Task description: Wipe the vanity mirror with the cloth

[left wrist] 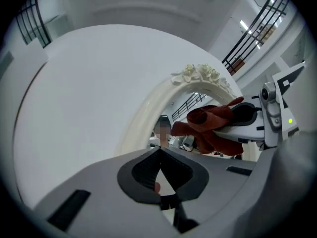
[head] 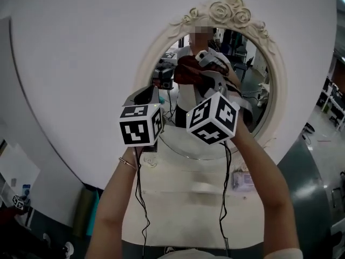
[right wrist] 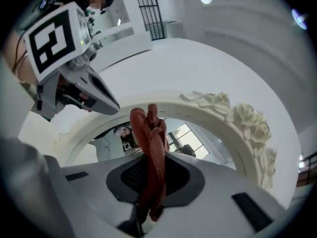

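Note:
The oval vanity mirror (head: 256,85) has a cream frame (head: 226,11) topped with carved roses. A dark red cloth (head: 188,72) is bunched against the upper left of the glass, with my right gripper (head: 201,68) shut on it. In the right gripper view the cloth (right wrist: 151,138) stands up between the jaws, with the mirror frame (right wrist: 240,115) just beyond. My left gripper (head: 149,94) hovers by the mirror's lower left rim, jaws together and empty (left wrist: 159,152). The left gripper view shows the cloth (left wrist: 213,125) to the right, against the glass.
Below the mirror a white vanity top (head: 178,171) holds a small packet (head: 242,180). A curved white wall (head: 81,47) backs the mirror. Black cables (head: 141,198) hang from both grippers along the person's forearms.

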`<state>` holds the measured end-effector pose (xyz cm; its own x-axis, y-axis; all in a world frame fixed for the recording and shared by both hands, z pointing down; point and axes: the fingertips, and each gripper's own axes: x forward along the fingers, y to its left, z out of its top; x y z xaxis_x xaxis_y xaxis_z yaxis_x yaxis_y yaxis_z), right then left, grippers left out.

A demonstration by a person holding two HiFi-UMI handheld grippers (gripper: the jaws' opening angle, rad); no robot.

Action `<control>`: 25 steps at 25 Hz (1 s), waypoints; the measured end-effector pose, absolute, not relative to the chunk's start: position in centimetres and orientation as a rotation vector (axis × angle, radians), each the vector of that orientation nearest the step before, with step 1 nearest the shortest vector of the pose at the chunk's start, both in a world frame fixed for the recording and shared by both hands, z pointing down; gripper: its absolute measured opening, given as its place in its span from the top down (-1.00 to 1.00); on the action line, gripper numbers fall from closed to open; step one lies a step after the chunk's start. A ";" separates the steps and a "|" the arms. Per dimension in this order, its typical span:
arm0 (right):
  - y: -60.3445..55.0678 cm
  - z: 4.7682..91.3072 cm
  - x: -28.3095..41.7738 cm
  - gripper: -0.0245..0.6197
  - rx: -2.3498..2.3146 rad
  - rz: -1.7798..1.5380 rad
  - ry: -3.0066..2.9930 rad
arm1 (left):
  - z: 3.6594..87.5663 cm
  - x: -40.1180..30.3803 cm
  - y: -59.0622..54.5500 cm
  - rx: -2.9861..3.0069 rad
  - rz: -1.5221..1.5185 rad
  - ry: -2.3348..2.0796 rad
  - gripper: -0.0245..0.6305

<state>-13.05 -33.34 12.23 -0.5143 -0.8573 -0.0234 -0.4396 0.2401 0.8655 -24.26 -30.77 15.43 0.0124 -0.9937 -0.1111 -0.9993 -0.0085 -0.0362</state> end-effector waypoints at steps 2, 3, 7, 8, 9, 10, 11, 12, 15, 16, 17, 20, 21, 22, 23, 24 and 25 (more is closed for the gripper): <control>-33.2 10.7 -14.1 0.74 1.199 -1.306 -1.978 | 13.7 -24.6 -30.4 -2.131 0.075 2.123 0.92; -33.1 10.1 -14.6 0.74 1.210 -1.351 -1.940 | 12.9 -24.7 -30.3 -2.121 0.069 2.115 0.92; -33.2 8.3 -15.9 0.74 1.268 -1.435 -1.817 | 11.1 -25.2 -29.8 -2.099 0.062 2.106 0.92; -33.4 8.1 -16.2 0.74 1.279 -1.434 -1.802 | 10.9 -25.4 -29.7 -2.088 0.055 2.108 0.92; -33.5 8.1 -16.4 0.74 1.283 -1.429 -1.795 | 10.9 -25.6 -29.6 -2.079 0.048 2.112 0.92; -33.6 8.3 -16.8 0.74 1.282 -1.424 -1.793 | 11.0 -25.8 -29.5 -2.075 0.045 2.118 0.92; -33.6 8.5 -17.1 0.74 1.277 -1.421 -1.791 | 11.3 -26.1 -29.4 -2.076 0.046 2.126 0.92; -33.7 8.8 -17.4 0.74 1.269 -1.419 -1.790 | 11.6 -26.4 -29.3 -2.077 0.047 2.135 0.92; -33.9 10.0 -18.2 0.74 1.242 -1.414 -1.795 | 13.0 -27.5 -29.5 -2.084 0.042 2.173 0.92; -34.0 10.5 -18.4 0.74 1.231 -1.411 -1.800 | 13.5 -27.8 -29.6 -2.089 0.041 2.186 0.92; -34.0 10.9 -18.6 0.74 1.220 -1.409 -1.803 | 14.1 -28.1 -29.7 -2.096 0.042 2.197 0.92; -33.9 12.5 -19.3 0.74 1.184 -1.404 -1.808 | 15.6 -28.7 -29.8 -2.119 0.054 2.218 0.92; -33.8 13.1 -19.6 0.74 1.170 -1.401 -1.810 | 16.1 -28.8 -29.8 -2.126 0.054 2.222 0.92; -33.7 13.7 -19.8 0.74 1.156 -1.397 -1.812 | 16.7 -28.8 -29.8 -2.134 0.051 2.225 0.92; -33.7 14.4 -20.0 0.74 1.139 -1.390 -1.814 | 17.4 -28.8 -29.8 -2.143 0.044 2.229 0.92; -33.7 15.2 -20.2 0.74 1.120 -1.382 -1.818 | 18.3 -28.7 -29.9 -2.154 0.037 2.233 0.92; -33.6 16.0 -20.4 0.74 1.100 -1.372 -1.822 | 19.1 -28.7 -29.9 -2.166 0.030 2.237 0.92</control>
<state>-20.41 -33.63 16.04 -0.4767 -0.8789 -0.0170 -0.2592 0.1221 0.9581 -28.68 -29.91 19.15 -0.0324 -0.9989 -0.0334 -0.9995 0.0326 -0.0055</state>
